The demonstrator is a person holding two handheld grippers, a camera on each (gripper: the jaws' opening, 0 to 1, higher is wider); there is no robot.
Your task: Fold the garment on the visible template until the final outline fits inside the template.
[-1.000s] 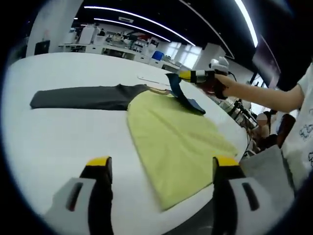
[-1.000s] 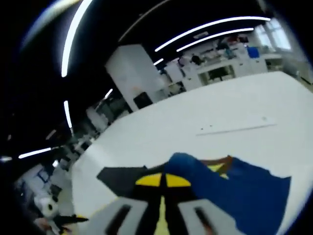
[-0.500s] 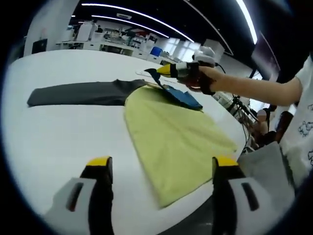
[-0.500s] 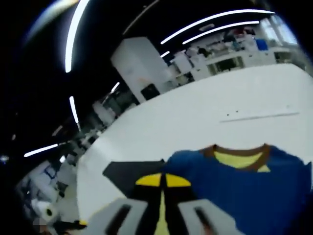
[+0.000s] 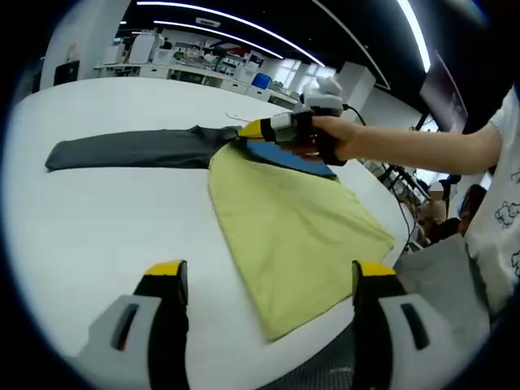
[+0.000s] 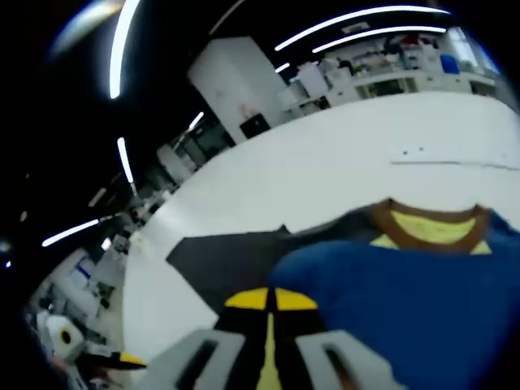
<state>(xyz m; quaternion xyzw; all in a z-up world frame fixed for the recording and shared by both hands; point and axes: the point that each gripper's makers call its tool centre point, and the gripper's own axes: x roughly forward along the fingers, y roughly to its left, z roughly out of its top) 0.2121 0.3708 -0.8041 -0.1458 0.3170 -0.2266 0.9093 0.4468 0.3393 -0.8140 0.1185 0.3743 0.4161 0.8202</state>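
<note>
Shirt point(image 5: 296, 223) lies yellow-green on white table point(image 5: 89, 219), dark cloth point(image 5: 134, 149) touching its far-left corner. Left claw point(image 5: 264, 280) wide, empty, near shirt's front edge. Right claw point(image 5: 253, 130) pinches blue flap point(image 5: 288, 157).
Right gripper view: right claw point(image 6: 269, 299) clamped on blue flap point(image 6: 406, 301) by brown collar point(image 6: 426, 231).

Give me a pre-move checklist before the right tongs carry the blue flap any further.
1. Right tongs shut on blue flap: ok.
2. Left tongs open and off the cloth: ok.
3. Yellow-green garment lying flat on the white table: ok.
4. Dark template in view: ok.
5. Garment outline inside the template: not ok, it spreads well past it.
6. Grip depth on the flap: cannot tell.
</note>
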